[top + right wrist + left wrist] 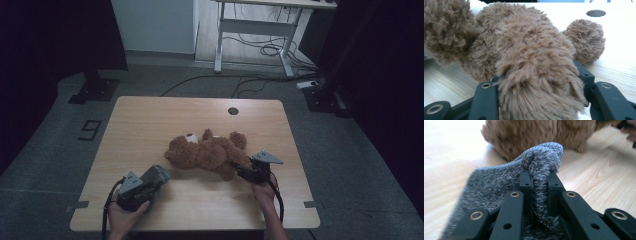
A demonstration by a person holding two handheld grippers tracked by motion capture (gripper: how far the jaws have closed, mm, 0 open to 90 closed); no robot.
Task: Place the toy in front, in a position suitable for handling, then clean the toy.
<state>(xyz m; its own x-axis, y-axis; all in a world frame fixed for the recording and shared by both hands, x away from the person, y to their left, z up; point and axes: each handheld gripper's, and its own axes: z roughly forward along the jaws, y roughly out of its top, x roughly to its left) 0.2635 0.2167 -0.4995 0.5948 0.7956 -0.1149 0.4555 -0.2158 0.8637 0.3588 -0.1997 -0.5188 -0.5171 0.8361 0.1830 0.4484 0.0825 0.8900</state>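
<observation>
Keeping the right tool (245, 169) clamped on the teddy bear's (207, 152) leg near the desk's (150, 115) middle steadies it while the left tool (159, 176), pinching a grey fuzzy garment (499, 182) toward the near-left corner, should carry it over slowly without slipping.

- In the right gripper view, the teddy bear (529, 57) runs off the left and bottom edges; its plush leg hides the inner faces of the black jaws that clamp it.
- In the left gripper view, the grey knitted cloth (499, 182) is cut off at the bottom edge, and its pinched fold covers the jaw tips.
- There too, the far hand (627, 131) is blurred and cropped at the right edge.
</observation>
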